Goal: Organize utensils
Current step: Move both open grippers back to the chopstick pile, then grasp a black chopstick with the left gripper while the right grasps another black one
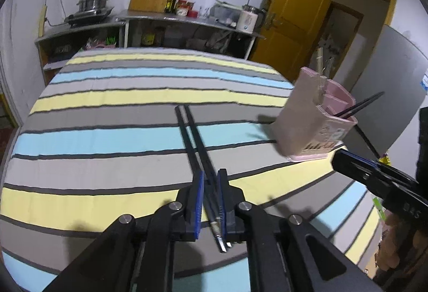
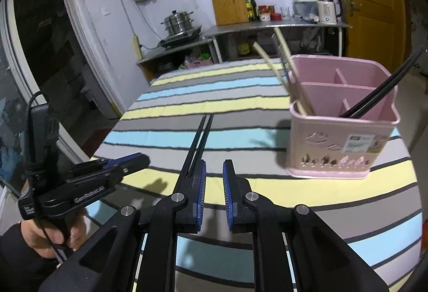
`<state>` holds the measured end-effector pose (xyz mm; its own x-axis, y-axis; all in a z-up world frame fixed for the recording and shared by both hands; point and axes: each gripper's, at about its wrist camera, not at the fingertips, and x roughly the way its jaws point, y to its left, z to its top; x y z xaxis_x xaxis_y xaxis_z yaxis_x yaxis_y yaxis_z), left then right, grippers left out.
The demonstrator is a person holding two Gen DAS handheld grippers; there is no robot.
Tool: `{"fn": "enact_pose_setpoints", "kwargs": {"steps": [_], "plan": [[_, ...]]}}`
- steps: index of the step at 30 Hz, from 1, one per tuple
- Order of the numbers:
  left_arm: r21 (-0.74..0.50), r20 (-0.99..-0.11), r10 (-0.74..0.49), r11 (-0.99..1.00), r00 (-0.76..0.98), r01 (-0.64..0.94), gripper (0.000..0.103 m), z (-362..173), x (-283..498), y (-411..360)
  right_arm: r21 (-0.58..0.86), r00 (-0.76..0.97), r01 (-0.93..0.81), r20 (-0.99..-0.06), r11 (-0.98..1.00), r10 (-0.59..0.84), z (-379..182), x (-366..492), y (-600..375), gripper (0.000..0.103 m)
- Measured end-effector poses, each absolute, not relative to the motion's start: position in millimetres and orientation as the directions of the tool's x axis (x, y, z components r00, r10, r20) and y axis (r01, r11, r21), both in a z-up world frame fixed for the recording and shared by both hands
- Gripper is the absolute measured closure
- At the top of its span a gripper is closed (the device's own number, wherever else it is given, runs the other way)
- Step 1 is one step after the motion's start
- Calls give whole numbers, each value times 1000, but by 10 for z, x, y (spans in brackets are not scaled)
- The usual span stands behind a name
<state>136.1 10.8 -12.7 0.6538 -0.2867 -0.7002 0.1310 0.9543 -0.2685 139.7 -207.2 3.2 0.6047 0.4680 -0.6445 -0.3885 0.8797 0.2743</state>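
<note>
Nearest my left camera, the left gripper [image 1: 211, 186] has its blue pads nearly together, with a pair of black chopsticks [image 1: 196, 143] running between them. I can't tell whether the pads actually press the sticks. The 2 sticks reach away over the striped cloth [image 1: 107, 139], their metal-tipped ends poking back behind the jaws.

My right gripper [image 2: 214, 181] shows a clear narrow gap between its pads and has hold of nothing; in that view the 2 chopsticks pass just left of its left finger.

To the right stands 1 pink utensil holder [image 2: 339, 147] on the cloth, well apart from the held pair. Its right compartment holds dark chopsticks [image 2: 374, 96], leaning right; I can't count them. Its left side holds pale chopsticks [image 2: 275, 69], also too blurred to count.
</note>
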Motion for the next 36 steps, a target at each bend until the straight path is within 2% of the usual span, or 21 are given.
{"fn": "enact_pose_setpoints", "kwargs": {"steps": [6, 15, 23, 33, 36], "plan": [[-265, -737, -266, 959, 622, 96, 86, -426, 1633, 146, 277, 576, -394, -669, 877, 470, -106, 1466, -1978, 90], [-256, -778, -247, 964, 577, 67, 83, -733, 1909, 64, 272, 557, -391, -691, 879, 461, -204, 1541, -1922, 89], [-204, -764, -200, 977, 613, 65, 78, -755, 1882, 24, 275, 551, -386, -697, 880, 459, -238, 1575, -1907, 89], [-126, -773, -128, 991, 622, 48, 77, -752, 1876, -18, 279, 544, -384, -702, 880, 460, -262, 1588, -1899, 89], [-60, -781, -64, 998, 621, 28, 82, -756, 1956, -25, 279, 539, -386, -705, 879, 460, -291, 1614, -1868, 89]]}}
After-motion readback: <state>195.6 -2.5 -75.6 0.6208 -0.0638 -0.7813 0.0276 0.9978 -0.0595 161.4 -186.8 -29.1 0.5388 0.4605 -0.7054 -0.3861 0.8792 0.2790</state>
